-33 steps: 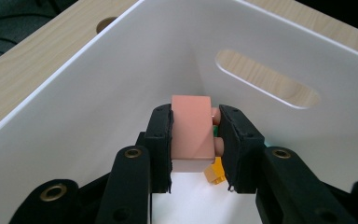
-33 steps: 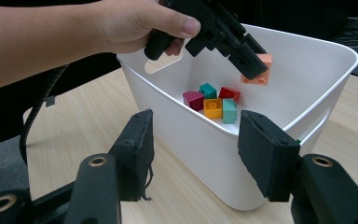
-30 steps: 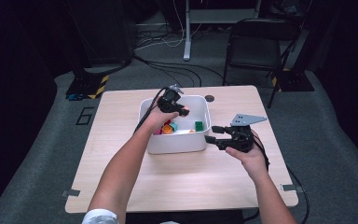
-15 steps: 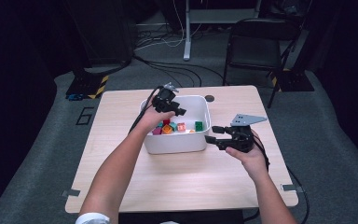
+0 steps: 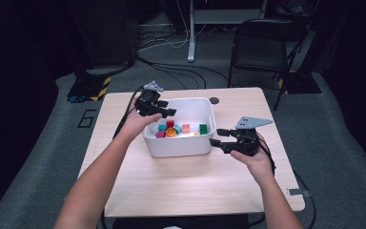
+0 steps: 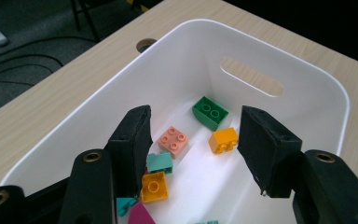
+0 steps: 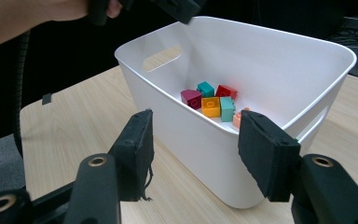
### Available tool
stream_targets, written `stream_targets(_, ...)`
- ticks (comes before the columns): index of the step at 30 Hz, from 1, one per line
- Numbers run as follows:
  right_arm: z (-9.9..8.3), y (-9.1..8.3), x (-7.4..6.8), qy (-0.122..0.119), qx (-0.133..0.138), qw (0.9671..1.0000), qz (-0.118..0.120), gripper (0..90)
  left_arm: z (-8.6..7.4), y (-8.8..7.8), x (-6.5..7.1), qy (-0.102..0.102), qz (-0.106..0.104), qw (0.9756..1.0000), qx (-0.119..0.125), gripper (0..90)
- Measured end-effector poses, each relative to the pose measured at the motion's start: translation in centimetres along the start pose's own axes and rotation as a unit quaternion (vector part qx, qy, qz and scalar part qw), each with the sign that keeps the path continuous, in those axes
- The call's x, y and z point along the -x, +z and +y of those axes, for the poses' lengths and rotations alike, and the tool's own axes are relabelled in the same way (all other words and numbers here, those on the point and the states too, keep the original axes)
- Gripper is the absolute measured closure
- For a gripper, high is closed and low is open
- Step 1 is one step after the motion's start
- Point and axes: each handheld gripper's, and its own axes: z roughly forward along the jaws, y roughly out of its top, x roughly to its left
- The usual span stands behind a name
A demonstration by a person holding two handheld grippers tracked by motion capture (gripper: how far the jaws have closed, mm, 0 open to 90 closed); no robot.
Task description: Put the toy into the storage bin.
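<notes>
A light wooden table (image 5: pixel 186 176) with rounded corners carries a white plastic bin (image 5: pixel 178 145) with rounded corners and a slot handle (image 6: pixel 251 77) cut in its end wall. The bin stands near the table's middle, a little toward the far edge, between the two hands.

The left gripper (image 5: pixel 164 110) hangs over the bin's left rim, raised above the contents. Its jaws have just been opening and now stand wide apart with nothing between them; in the left gripper view the black pads (image 6: pixel 133 144) frame the bin's floor without touching any brick. The right gripper (image 5: pixel 218 141) is held just beside the bin's right wall, low over the table, pointing at that wall. Its jaws are likewise spread wide and hold nothing; in the right gripper view the bin's corner lies past the pads (image 7: pixel 265 151), apart from them.

Small plastic toy bricks lie loose on the bin's floor, clustered toward its left and middle. A green brick (image 6: pixel 210 111) with a curved side sits nearest the slotted wall, a small orange brick (image 6: pixel 223 140) just beside it. A pink four-stud brick (image 6: pixel 173 141) lies near them, touching a teal brick (image 6: pixel 160 163), with an orange single-stud brick (image 6: pixel 154 186) below that and a magenta brick (image 6: pixel 140 215) at the view's lower edge. A red brick (image 7: pixel 226 91) lies close to the teal and orange ones.
</notes>
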Motion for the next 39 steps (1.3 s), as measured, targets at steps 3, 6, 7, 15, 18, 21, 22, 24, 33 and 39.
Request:
stream_targets(3, 0.0, -0.1, 0.0, 0.0, 0.001, 1.0, -0.002, 44.8, -0.4, -1.5, -0.1, -0.009, 0.01, 0.9998, 0.012, 42.9)
stream_targets(6, 0.0, -0.1, 0.0, -0.001, -0.001, 1.0, -0.004, 44.8, -1.0, -2.9, -0.4, -0.016, 0.02, 0.9995, 0.019, 42.4)
stream_targets(7, 0.0, -0.1, 0.0, -0.001, -0.001, 1.0, -0.005, 44.8, -1.2, -3.3, -0.5, -0.019, 0.022, 0.9993, 0.022, 42.3)
stream_targets(15, -0.1, 0.1, 0.0, -0.001, -0.006, 1.0, -0.008, 44.8, -3.5, -6.3, -0.9, -0.022, 0.041, 0.9985, 0.028, 41.5)
stream_targets(18, -0.1, 0.2, -0.1, -0.001, -0.009, 0.9999, -0.008, 44.8, -4.7, -7.1, -0.8, -0.026, 0.043, 0.9981, 0.034, 40.6)
stream_targets(21, -0.2, 0.3, 0.0, -0.001, -0.011, 0.9999, -0.009, 44.8, -5.8, -7.5, -0.5, -0.029, 0.046, 0.9978, 0.039, 39.8)
stream_targets(22, -0.2, 0.3, 0.0, -0.001, -0.011, 0.9999, -0.009, 44.8, -6.2, -7.5, -0.5, -0.03, 0.044, 0.9978, 0.039, 39.5)
stream_targets(24, -0.2, 0.4, -0.1, -0.001, -0.012, 0.9999, -0.009, 44.7, -7.0, -7.7, -0.3, -0.03, 0.045, 0.9978, 0.038, 39.4)
stream_targets(33, -0.4, 0.9, -0.2, -0.004, -0.025, 0.9996, -0.011, 44.8, -11.6, -7.8, -0.7, -0.046, 0.048, 0.9973, 0.029, 37.8)
stream_targets(39, -0.5, 1.2, -0.1, 0.0, -0.032, 0.9993, -0.018, 44.8, -15.5, -7.5, -1.0, -0.073, 0.053, 0.9953, 0.035, 37.2)
